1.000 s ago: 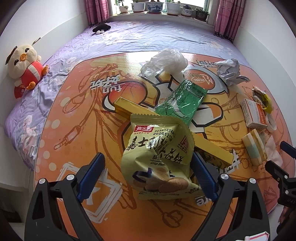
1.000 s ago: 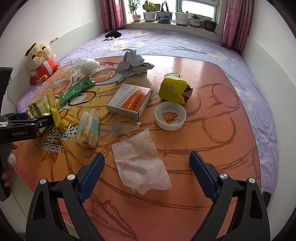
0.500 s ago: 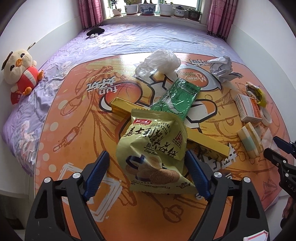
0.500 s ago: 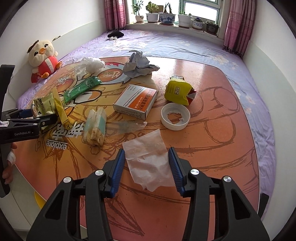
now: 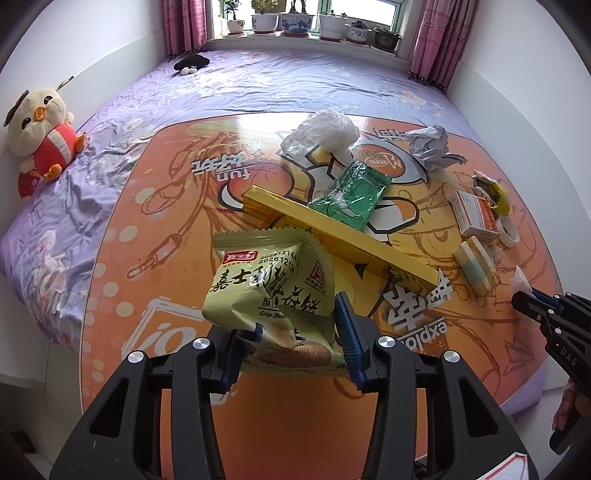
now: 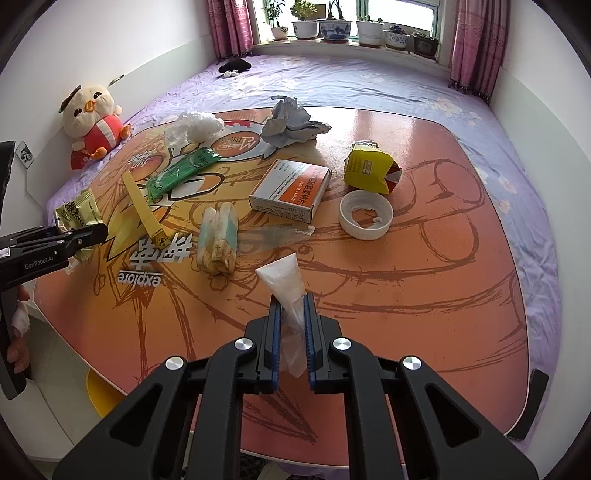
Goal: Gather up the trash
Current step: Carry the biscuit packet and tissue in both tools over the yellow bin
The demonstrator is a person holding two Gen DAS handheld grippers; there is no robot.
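My left gripper is shut on a pale green biscuit bag and holds it above the orange table; it also shows in the right wrist view. My right gripper is shut on a clear plastic wrapper, lifted off the table. Other trash lies on the table: a gold box, a green packet, crumpled paper, a white plastic bag, an orange-white carton, a yellow pack, a white lid and a tissue pack.
The table lies on a purple bed. A plush chick sits at the left by the wall. Potted plants stand on the windowsill. A yellow object shows below the table's near left edge.
Both grippers have closed: the left on the biscuit bag and lifted it, the right on the clear wrapper, which is now bunched and raised from the table.
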